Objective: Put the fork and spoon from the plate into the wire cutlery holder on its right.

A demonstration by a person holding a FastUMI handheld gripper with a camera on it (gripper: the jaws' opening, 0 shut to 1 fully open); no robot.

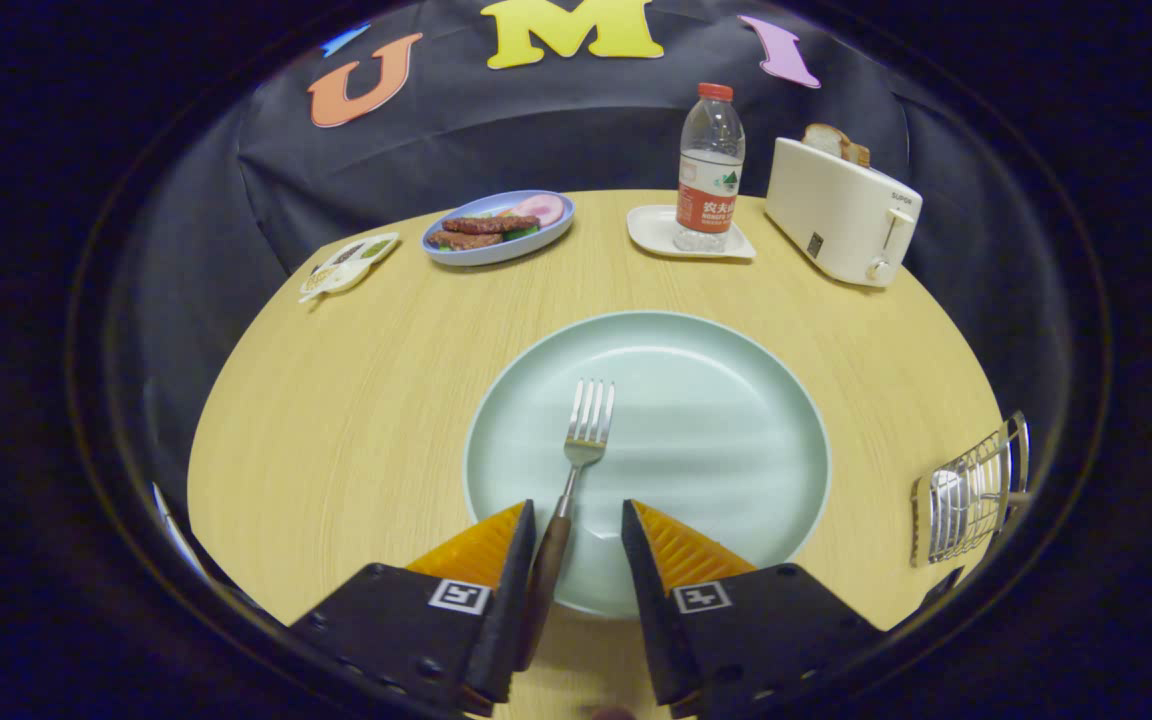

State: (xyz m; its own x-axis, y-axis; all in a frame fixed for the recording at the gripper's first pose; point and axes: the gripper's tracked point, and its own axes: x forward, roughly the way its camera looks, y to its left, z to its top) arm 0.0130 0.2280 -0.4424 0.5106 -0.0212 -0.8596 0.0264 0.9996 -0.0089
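A pale green plate (716, 430) lies on the wooden table just ahead of my fingers. A silver fork (584, 430) with a dark brown handle lies on it, tines pointing away. Its handle runs back between my fingers, close against the left finger (511, 560). My gripper (578, 512) is open, with the right finger (651, 560) apart from the handle. The wire cutlery holder (971, 490) stands to the right of the plate, with something shiny and silver inside it.
Beyond the plate stand a water bottle (709, 165) on a small white tray (688, 235), a white toaster (841, 210) holding bread, a blue plate of food (498, 228) and a small white dish (348, 264). The table's curved edge runs close on the left and right.
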